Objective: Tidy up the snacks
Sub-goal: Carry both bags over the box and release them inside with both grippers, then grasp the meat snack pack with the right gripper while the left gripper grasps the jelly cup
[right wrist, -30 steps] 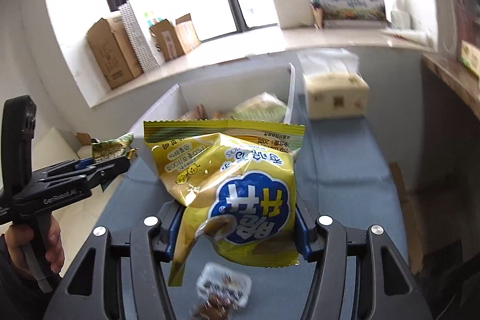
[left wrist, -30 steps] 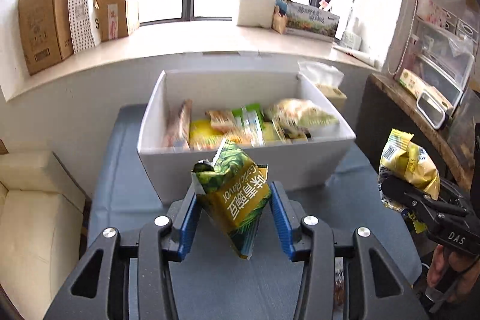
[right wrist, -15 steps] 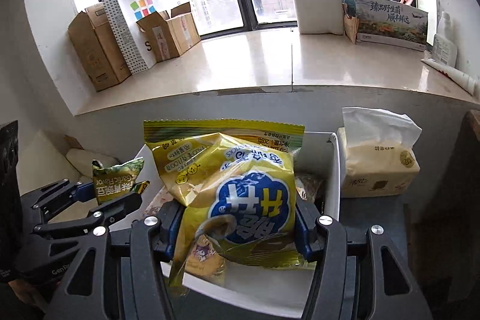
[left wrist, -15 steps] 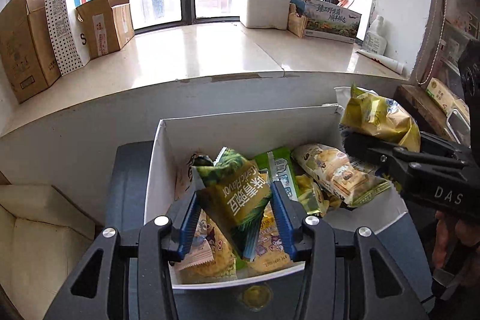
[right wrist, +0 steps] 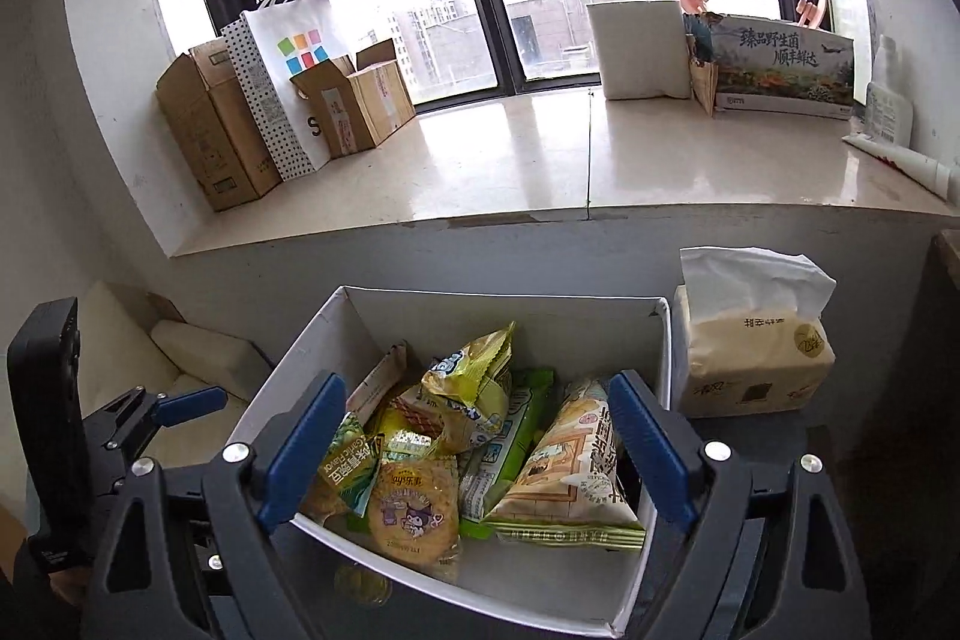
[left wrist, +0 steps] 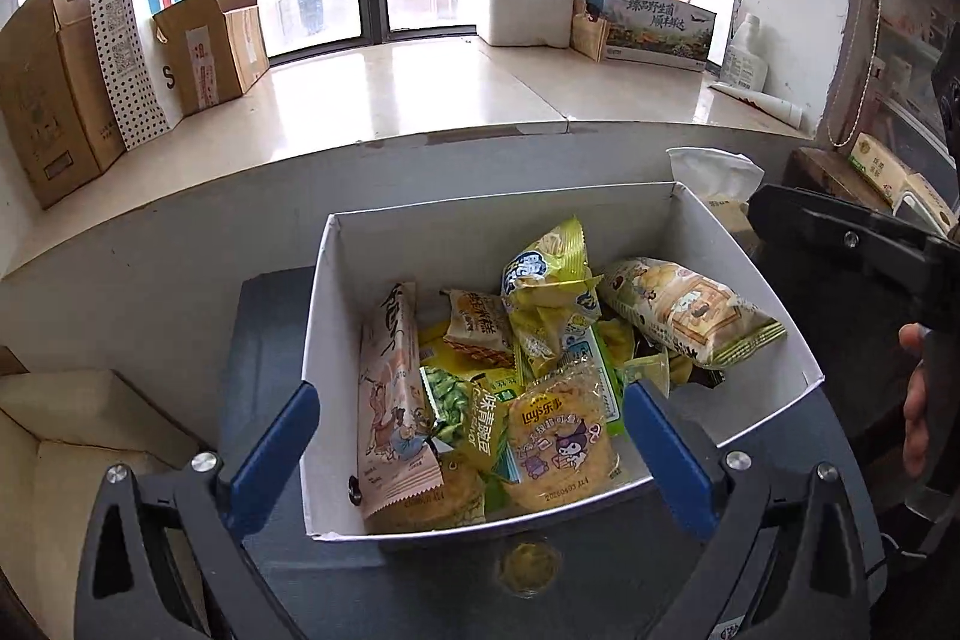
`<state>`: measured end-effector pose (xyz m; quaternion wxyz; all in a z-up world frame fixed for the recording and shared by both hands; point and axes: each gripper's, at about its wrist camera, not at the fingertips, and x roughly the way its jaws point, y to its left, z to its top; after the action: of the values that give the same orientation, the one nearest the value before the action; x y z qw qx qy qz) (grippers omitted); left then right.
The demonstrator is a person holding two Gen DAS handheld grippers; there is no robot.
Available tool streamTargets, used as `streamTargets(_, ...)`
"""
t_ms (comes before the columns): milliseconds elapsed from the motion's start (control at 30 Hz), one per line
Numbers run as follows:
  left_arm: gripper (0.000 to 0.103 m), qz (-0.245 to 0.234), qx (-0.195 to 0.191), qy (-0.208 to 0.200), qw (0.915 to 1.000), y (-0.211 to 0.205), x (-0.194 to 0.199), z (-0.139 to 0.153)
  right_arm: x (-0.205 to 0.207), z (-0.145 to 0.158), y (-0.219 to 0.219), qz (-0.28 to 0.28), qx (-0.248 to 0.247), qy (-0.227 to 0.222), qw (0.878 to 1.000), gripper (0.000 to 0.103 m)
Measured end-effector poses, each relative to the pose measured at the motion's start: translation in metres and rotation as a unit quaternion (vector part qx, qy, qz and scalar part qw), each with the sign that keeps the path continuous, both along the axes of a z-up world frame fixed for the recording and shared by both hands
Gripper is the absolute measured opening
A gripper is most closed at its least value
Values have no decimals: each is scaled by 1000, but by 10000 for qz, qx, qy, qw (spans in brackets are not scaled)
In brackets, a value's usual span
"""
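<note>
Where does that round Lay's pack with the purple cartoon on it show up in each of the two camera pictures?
Left wrist view: the Lay's pack lies at the near end of the white box, low in the picture, just right of centre.
Right wrist view: the Lay's pack lies by the box's near wall, low and left of centre.
Shared landmark: the green pea bag lies just left of it in both.

Right gripper (left wrist: pixel 852 244) in the left wrist view: cut by the edge at 3 o'clock, fingertips out of frame, only dark body and part of a hand (left wrist: pixel 915 400) show. White box (right wrist: pixel 456 574): near corner cut at 6 o'clock in the right wrist view. Snacks at the bottom are buried under the Lay's pack (left wrist: pixel 561 445). Small round gold thing (left wrist: pixel 528 568) before the box, possibly a coin, too blurred to tell.
</note>
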<state>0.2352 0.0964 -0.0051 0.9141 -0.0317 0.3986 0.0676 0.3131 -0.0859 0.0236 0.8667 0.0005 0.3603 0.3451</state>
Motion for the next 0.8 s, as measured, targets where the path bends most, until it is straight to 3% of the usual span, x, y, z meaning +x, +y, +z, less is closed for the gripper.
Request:
streamTargets(67,103,-43,-59,-5,10000,-2,-6,1,-8,0,-4,55,-17,-62,10000,96)
streamTargets(100,103,-48,-103,25,9999,-3,-11,1,-14,0,-7,97,-23,-85,9999,103)
streamTargets(267,103,-187,-126,-83,9997,-14,-46,3,-53,-6,-24,288,-382,-345,9983,103)
streamTargets(400,103,-217,-441,-181,9986,-18,-86,1,-92,-19,-52,218,-191,-127,9995,103)
streamTargets(533,103,-198,-716,-200,9970,-22,-120,-9,-141,-50,-74,-32,-149,192,9997,103)
streamTargets(800,103,-75,-813,-107,9966,-29,-161,-27,-204,-120,-63,107,-1147,472,9922,103)
